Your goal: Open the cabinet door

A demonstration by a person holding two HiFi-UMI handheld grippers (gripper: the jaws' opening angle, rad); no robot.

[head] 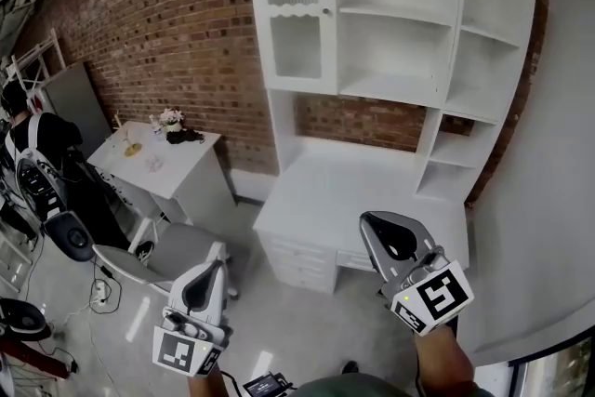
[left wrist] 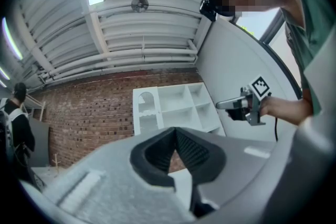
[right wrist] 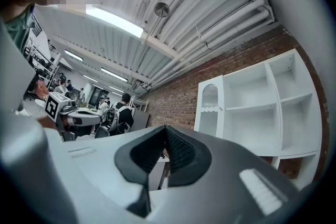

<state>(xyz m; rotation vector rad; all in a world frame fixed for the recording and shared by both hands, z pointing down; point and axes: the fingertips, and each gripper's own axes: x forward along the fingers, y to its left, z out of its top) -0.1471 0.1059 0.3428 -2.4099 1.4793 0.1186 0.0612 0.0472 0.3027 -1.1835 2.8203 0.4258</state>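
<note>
The white hutch (head: 400, 42) stands on a desk against the brick wall. Its cabinet door (head: 291, 14), with an arched ribbed panel and a small knob (head: 325, 11) on its right edge, is closed at the upper left. The same door (left wrist: 147, 110) shows far off in the left gripper view and again (right wrist: 208, 107) in the right gripper view. My left gripper (head: 203, 285) (left wrist: 176, 131) hangs low at the left, well short of the desk, jaws together and empty. My right gripper (head: 390, 237) (right wrist: 165, 127) hovers over the desk's front right corner, shut on nothing.
The white desk top (head: 344, 186) juts out below the hutch, with drawers (head: 302, 263) in its front. A grey office chair (head: 172, 251) and a small white side table (head: 172, 165) stand at the left. A person (head: 37, 139) sits at the far left. Cables lie on the floor (head: 98, 293).
</note>
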